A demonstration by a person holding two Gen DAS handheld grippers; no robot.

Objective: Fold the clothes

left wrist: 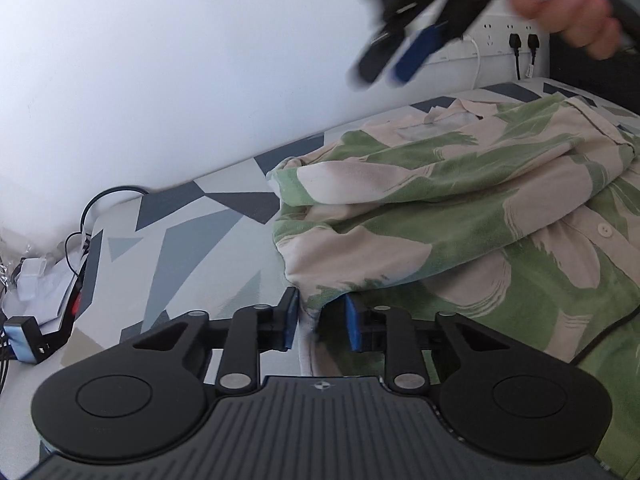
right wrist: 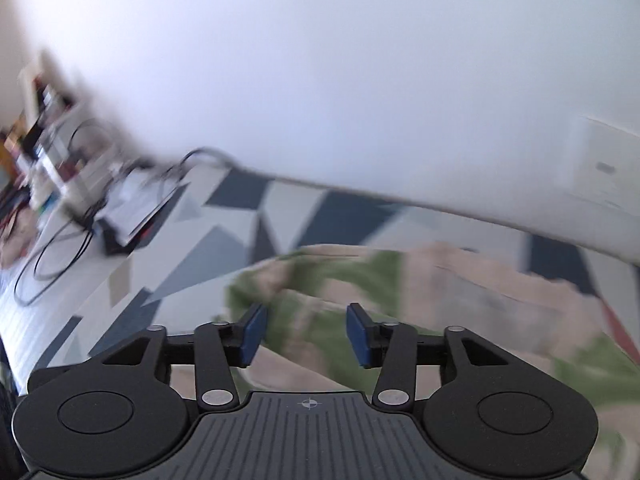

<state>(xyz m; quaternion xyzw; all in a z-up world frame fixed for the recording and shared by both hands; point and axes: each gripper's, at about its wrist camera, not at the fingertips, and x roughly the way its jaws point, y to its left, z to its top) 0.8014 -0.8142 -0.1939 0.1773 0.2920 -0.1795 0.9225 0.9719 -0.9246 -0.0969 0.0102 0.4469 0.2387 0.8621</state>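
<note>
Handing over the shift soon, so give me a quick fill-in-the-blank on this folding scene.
1. The left gripper has its pads around an edge of the green and beige ____.
2. The right gripper holds ____ between its pads.
3. The shirt lies on a sheet printed with grey and blue ____.

Missing: shirt; nothing; triangles

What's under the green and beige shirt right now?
The shirt lies on a geometric-patterned cover, which shows bare beside it. Whatever is directly beneath its folds is hidden.
</note>
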